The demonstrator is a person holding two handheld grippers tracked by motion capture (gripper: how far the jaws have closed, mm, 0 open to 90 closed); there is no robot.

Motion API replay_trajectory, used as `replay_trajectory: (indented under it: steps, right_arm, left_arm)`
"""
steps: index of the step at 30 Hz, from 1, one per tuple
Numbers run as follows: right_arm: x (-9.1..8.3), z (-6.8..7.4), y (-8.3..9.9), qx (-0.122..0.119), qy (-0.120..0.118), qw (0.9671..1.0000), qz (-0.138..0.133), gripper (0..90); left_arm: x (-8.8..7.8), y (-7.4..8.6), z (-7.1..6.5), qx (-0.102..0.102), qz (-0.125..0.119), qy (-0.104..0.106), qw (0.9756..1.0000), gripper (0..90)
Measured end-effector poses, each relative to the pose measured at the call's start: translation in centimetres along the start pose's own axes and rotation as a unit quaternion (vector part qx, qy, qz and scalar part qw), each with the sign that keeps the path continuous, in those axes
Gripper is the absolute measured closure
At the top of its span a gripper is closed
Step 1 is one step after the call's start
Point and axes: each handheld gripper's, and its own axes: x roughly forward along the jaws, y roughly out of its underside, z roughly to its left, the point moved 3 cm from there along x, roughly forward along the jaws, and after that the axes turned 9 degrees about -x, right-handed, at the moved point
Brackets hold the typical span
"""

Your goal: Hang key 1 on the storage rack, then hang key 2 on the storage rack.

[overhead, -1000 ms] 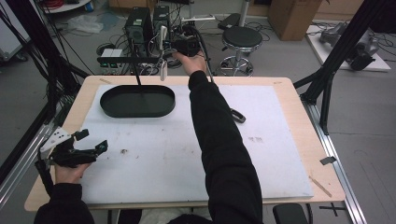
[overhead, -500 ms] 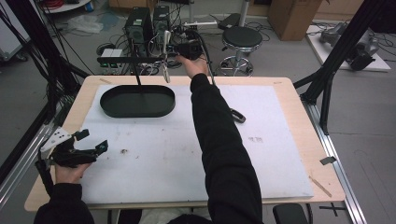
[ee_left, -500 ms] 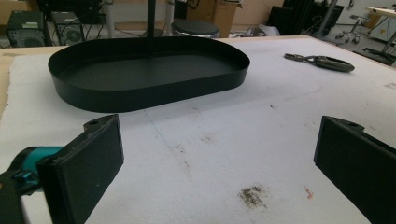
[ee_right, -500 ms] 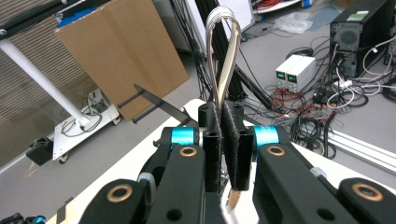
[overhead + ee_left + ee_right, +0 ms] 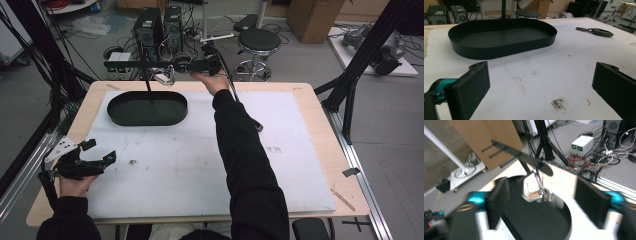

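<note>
Hanging out at the rack with the clip

I'm holding my right gripper point(image 5: 172, 67) up at the thin black bar-shaped metal rack point(image 5: 131, 64) that stands over the far edge of the black oval metal tray point(image 5: 147, 107), and its jaws have just been opening, so they're standing wide now. The shiny silver metal clip point(image 5: 535, 190) is dangling from that rack, sitting between my spread jaws with neither pad touching it, right above the tray. My left gripper point(image 5: 102, 151) is resting on the white mat point(image 5: 300, 165) well on the near side of the tray, jaws spread wide with nothing in them. A dark metal carabiner point(image 5: 596, 31) is lying on the mat, off to the tray's right.
</note>
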Motion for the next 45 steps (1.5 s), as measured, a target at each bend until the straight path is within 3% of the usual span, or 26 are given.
replay_trajectory:
  steps: [4,8,18,26,34,45]
  right_arm:
    - [-0.2,0.2,0.9,-0.014,0.009,0.9997,0.016,0.6]
    - [-0.7,0.0,1.6,-0.019,0.012,0.9993,0.028,0.6]
    - [-2.2,0.6,2.6,-0.079,0.030,0.9955,0.043,0.7]
    - [-3.6,-0.1,4.5,-0.083,0.045,0.9938,0.058,0.7]
    - [-5.2,-0.9,5.6,-0.079,0.057,0.9941,0.049,0.7]
    - [-6.9,-1.4,5.7,-0.086,0.073,0.9922,0.053,0.7]
  left_arm:
    - [0.0,0.0,0.0,0.000,-0.001,-0.003,1.0000,1.9]
    - [0.0,0.0,0.0,-0.001,-0.003,-0.004,1.0000,1.9]
    - [0.1,0.0,0.0,0.001,0.000,-0.004,1.0000,1.9]
    - [0.3,0.0,0.0,0.001,0.003,-0.004,1.0000,1.9]
    - [0.2,0.1,-0.1,0.004,0.005,-0.005,1.0000,1.9]
    - [0.3,0.1,-0.1,0.004,0.007,-0.005,1.0000,1.9]
